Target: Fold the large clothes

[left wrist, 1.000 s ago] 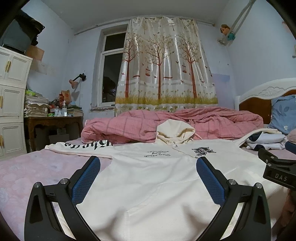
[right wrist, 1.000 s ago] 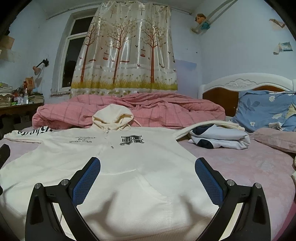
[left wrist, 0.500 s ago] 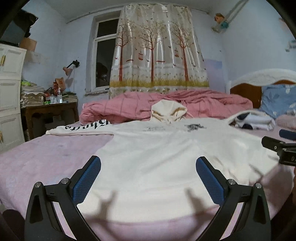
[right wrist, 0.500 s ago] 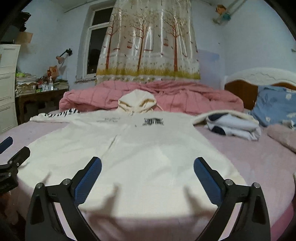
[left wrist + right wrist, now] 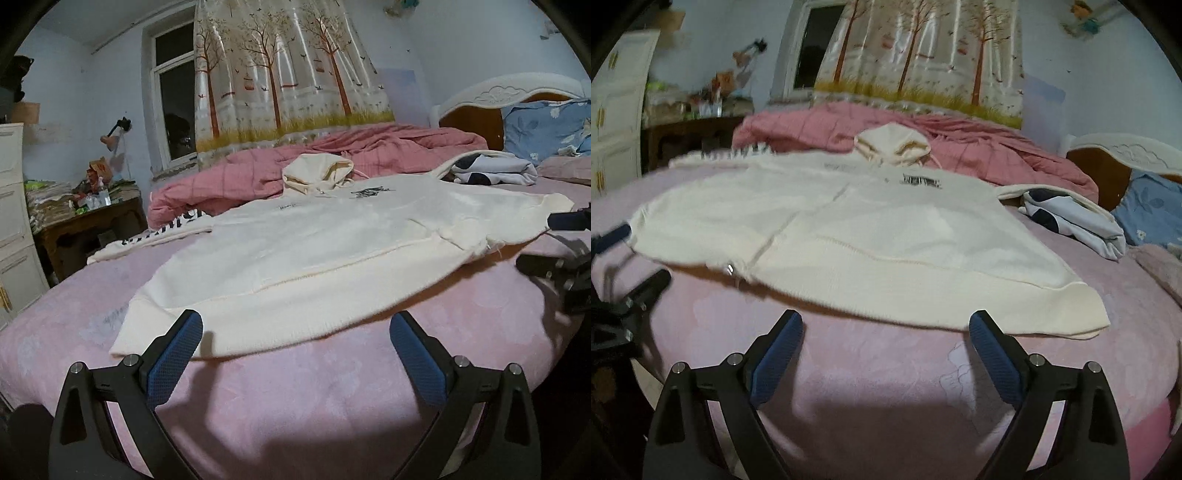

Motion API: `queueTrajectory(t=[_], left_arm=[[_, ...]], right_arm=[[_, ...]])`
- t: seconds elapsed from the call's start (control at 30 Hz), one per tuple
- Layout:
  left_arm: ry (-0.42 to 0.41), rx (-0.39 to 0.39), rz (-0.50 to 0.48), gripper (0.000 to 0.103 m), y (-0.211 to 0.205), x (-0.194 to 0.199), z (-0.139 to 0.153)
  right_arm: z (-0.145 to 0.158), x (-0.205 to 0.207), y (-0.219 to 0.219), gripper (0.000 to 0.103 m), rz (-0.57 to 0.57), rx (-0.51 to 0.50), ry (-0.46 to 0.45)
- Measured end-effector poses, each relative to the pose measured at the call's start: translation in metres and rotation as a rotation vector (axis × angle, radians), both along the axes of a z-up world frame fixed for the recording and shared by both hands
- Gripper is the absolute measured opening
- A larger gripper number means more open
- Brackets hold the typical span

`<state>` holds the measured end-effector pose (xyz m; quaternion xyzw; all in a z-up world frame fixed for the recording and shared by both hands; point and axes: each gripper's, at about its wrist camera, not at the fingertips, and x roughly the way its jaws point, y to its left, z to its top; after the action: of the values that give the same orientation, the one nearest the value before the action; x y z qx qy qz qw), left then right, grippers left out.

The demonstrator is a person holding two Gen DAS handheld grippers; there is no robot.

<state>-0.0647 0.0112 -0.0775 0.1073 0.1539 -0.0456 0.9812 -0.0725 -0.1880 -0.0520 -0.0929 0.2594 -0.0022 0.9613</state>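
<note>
A large cream hoodie (image 5: 314, 236) lies flat, front up, on the pink bed sheet (image 5: 295, 398), hood toward the far side and hem toward me. It also shows in the right wrist view (image 5: 868, 229). Its left sleeve with black lettering (image 5: 162, 232) stretches out to the left. My left gripper (image 5: 295, 343) is open and empty, just short of the hem. My right gripper (image 5: 886, 343) is open and empty, also just in front of the hem. The right gripper shows at the right edge of the left wrist view (image 5: 561, 251).
A crumpled pink quilt (image 5: 369, 155) lies behind the hoodie. Folded clothes (image 5: 1071, 218) and a blue pillow (image 5: 1152, 210) sit at the right by the headboard (image 5: 517, 96). A cluttered wooden table (image 5: 85, 221) and white cabinet (image 5: 14, 229) stand left.
Both grippers have drawn back and risen from over the hoodie to just before its hem. More pink sheet now shows in front. Both stayed open.
</note>
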Motion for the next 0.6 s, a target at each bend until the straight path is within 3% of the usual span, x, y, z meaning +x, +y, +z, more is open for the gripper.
queueTrajectory(t=[0.13, 0.2, 0.3, 0.37, 0.4, 0.43, 0.47, 0.53, 0.6], left_arm=[[-0.018, 0.128, 0.067, 0.102, -0.011, 0.010, 0.002], [-0.016, 0.154, 0.090, 0.101, -0.008, 0.019, 0.005], [-0.009, 0.155, 0.134, 0.092, 0.003, 0.032, 0.013], [-0.003, 0.167, 0.165, 0.083, 0.013, 0.040, 0.016], [0.002, 0.164, 0.171, 0.074, 0.019, 0.043, 0.018], [0.008, 0.151, 0.165, 0.058, 0.025, 0.045, 0.020], [0.014, 0.128, 0.150, 0.049, 0.031, 0.046, 0.023], [0.030, 0.109, 0.129, 0.027, 0.038, 0.052, 0.031], [0.045, 0.119, 0.103, 0.015, 0.039, 0.063, 0.042]], right_arm=[[-0.002, 0.011, -0.002, 0.093, -0.009, -0.026, 0.033], [0.001, 0.017, -0.006, 0.093, -0.026, -0.053, 0.031], [0.006, 0.028, -0.014, 0.088, -0.041, -0.101, 0.019], [0.010, 0.036, -0.020, 0.057, -0.046, -0.133, 0.026], [0.011, 0.040, -0.023, 0.049, -0.045, -0.161, 0.032], [0.013, 0.043, -0.027, 0.033, -0.048, -0.188, 0.034], [0.013, 0.046, -0.030, 0.018, -0.052, -0.203, 0.034], [0.018, 0.051, -0.039, 0.013, -0.034, -0.174, 0.043], [0.029, 0.059, -0.047, 0.010, -0.001, -0.113, 0.056]])
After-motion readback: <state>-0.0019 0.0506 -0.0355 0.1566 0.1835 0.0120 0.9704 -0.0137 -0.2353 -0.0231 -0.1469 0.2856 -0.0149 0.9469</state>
